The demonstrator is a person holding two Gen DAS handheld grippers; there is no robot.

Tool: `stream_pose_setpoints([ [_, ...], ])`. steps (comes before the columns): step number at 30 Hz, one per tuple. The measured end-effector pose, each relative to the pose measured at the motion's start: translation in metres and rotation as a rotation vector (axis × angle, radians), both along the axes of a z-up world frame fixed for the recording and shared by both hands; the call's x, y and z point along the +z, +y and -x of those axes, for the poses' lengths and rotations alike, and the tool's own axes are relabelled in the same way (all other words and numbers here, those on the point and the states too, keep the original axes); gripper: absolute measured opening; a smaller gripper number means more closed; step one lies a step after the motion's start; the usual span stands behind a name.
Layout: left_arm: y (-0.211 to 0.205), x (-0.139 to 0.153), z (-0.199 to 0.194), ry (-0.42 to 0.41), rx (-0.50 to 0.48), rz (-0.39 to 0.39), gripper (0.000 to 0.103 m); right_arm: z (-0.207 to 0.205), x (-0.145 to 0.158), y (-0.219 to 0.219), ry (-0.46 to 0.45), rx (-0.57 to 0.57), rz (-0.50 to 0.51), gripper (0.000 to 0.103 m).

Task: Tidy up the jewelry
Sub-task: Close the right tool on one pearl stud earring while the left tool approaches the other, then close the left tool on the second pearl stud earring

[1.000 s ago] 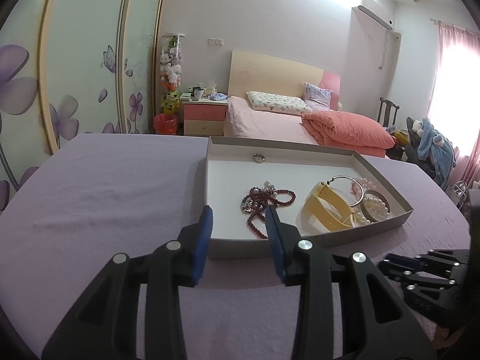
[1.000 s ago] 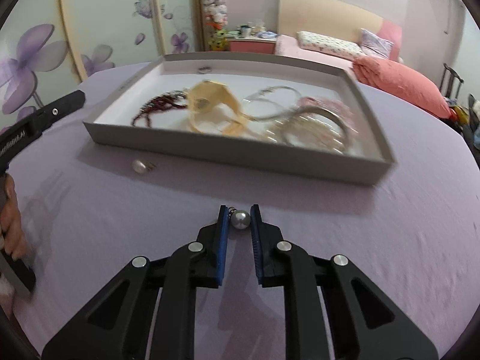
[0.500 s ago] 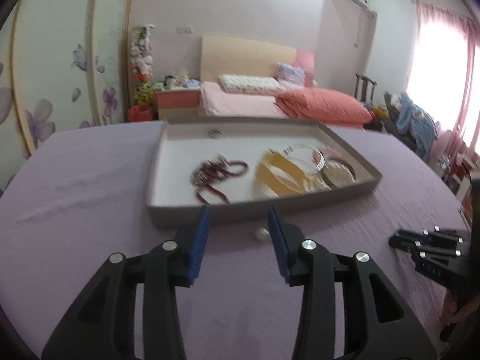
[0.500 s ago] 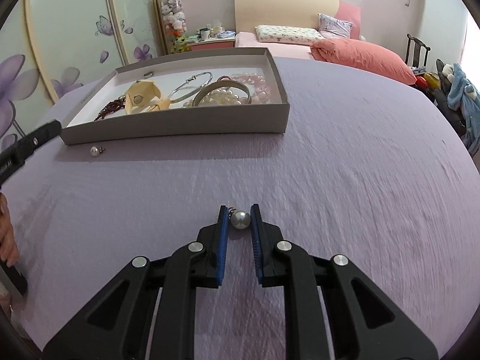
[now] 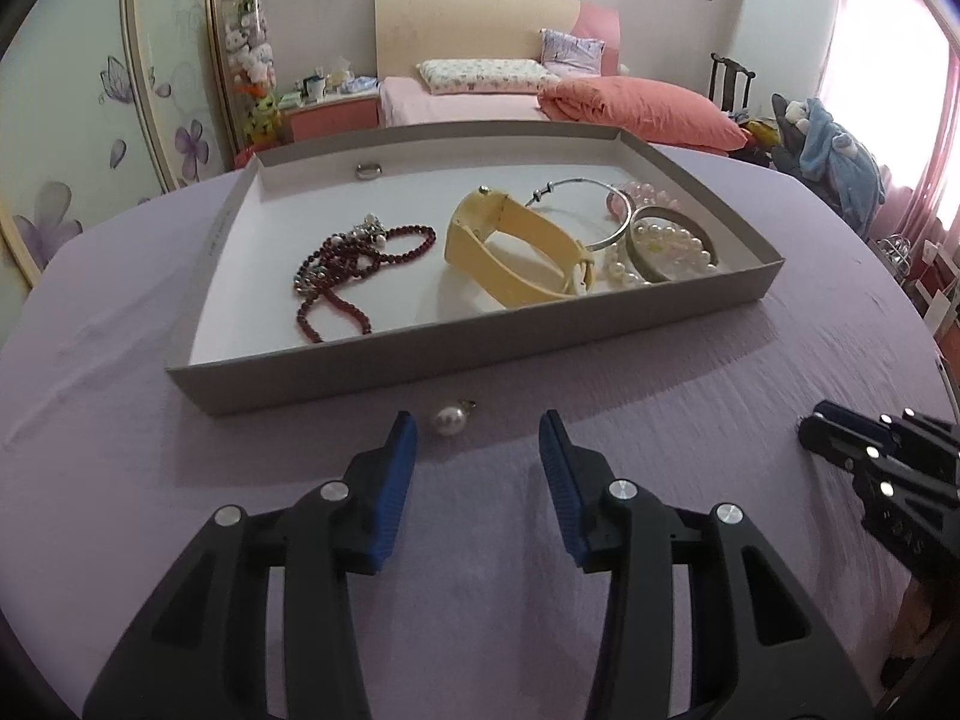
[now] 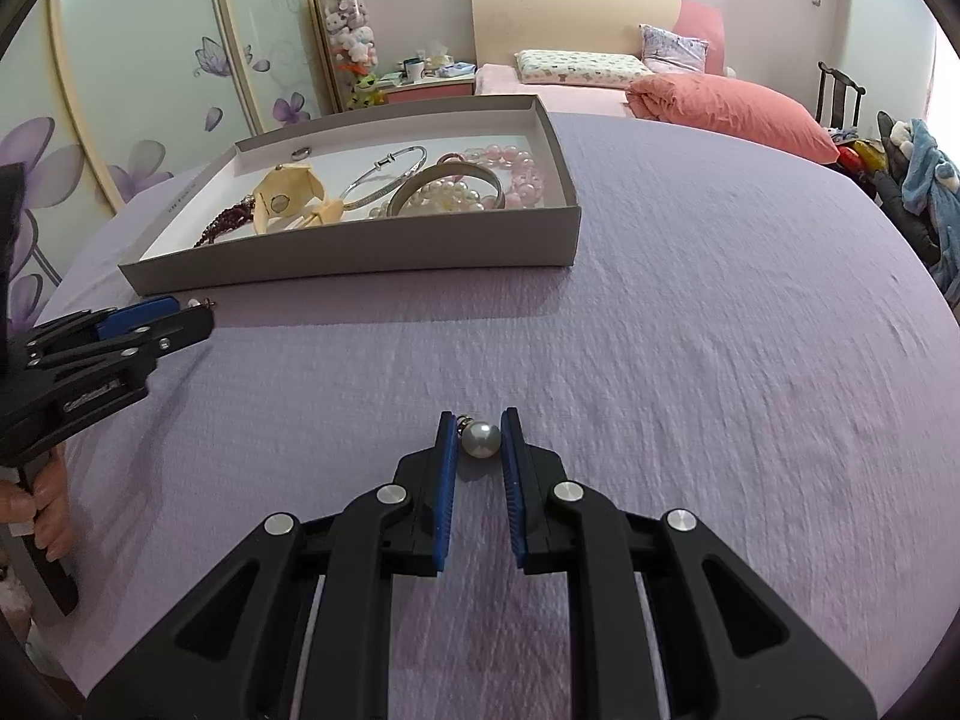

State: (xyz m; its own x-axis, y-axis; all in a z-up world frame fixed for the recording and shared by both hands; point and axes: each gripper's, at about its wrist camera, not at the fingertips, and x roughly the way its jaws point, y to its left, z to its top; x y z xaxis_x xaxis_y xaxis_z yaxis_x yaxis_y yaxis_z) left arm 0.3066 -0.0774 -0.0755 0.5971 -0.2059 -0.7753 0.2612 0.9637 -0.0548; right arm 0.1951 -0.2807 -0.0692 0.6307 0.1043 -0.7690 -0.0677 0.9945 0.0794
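At the left, the left gripper point(image 5: 474, 450) hangs low over the purple tablecloth point(image 5: 690, 420) with its blue pads spread wide, holding nothing. A loose pearl earring point(image 5: 449, 420) lies on the cloth between and slightly ahead of its fingertips, just beside the near wall of the grey tray point(image 5: 420, 354). Inside the tray, going rightward, sit a dark red bead necklace point(image 5: 342, 267), a small ring point(image 5: 367, 170) at the far wall, a cream watch band point(image 5: 516, 252), a thin silver bangle point(image 5: 591, 210), a pearl strand inside a metal bangle point(image 5: 672, 243), and pink beads point(image 5: 645, 191). Farther right, well apart from the tray, the right gripper point(image 6: 480, 439) is nearly closed, its pads pinching a grey pearl earring point(image 6: 480, 438) just above the cloth.
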Motion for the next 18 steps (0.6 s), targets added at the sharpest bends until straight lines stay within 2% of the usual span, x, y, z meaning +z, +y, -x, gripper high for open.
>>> stream_pose_setpoints([
  [2,-0.002,-0.001,-0.004,0.004,0.008,-0.002,0.040,0.000,0.000,0.000,0.000,0.000,0.001,0.016],
  [5,-0.003,-0.002,-0.007,0.004,0.016,-0.008,0.026,0.000,0.000,0.000,0.000,0.000,0.000,0.016],
  [6,-0.003,-0.002,-0.008,0.006,0.017,-0.005,0.018,0.000,0.000,0.000,0.000,0.000,0.001,0.016],
  [7,-0.003,-0.001,-0.008,0.007,0.019,-0.003,0.015,-0.001,0.000,0.000,0.000,0.000,0.002,0.016],
  [14,0.007,-0.001,-0.003,0.009,0.027,0.033,0.015,0.000,0.000,0.003,-0.001,0.002,0.000,0.016],
  [18,0.019,0.005,0.009,-0.022,0.041,0.035,0.015,0.003,0.001,0.007,-0.006,0.016,-0.002,0.016],
])
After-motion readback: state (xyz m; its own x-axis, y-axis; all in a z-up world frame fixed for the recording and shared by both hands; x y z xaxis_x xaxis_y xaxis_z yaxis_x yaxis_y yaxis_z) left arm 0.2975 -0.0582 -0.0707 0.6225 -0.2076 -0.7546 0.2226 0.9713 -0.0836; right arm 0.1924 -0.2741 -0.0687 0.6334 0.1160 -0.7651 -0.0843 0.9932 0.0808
